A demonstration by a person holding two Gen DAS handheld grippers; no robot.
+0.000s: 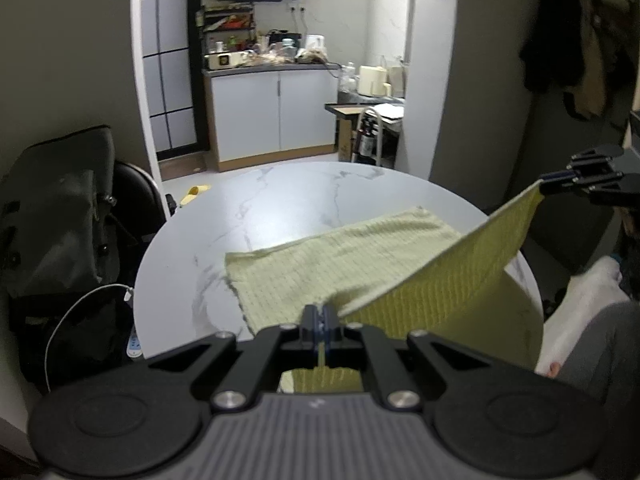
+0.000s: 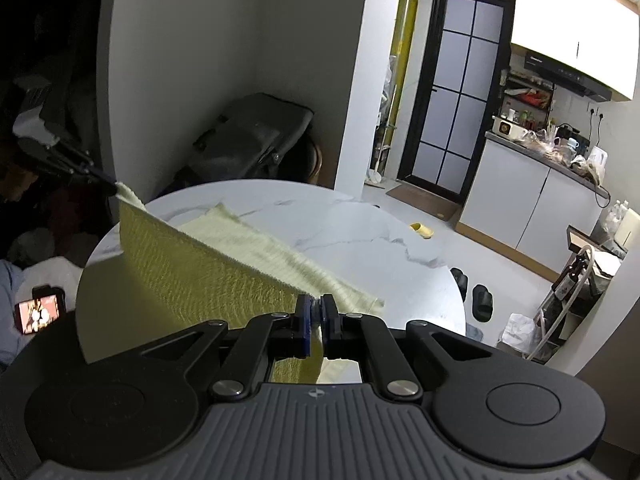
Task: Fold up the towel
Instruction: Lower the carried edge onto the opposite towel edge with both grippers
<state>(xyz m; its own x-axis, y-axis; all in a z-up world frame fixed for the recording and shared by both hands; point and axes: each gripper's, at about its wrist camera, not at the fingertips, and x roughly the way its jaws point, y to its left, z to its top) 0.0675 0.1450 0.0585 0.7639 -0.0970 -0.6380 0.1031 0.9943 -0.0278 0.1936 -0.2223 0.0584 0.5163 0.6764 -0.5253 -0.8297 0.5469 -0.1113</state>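
Observation:
A pale yellow waffle-weave towel lies partly on the round white marble table. Its near edge is lifted off the table and stretched between my two grippers. My left gripper is shut on one near corner of the towel. My right gripper shows at the right of the left wrist view, holding the other corner higher. In the right wrist view my right gripper is shut on the towel, and the left gripper pinches the far corner. The far half rests flat on the table.
A dark bag on a chair stands left of the table. A white cable and power strip lie below it. A kitchen counter is behind. Slippers and a phone lie near the table.

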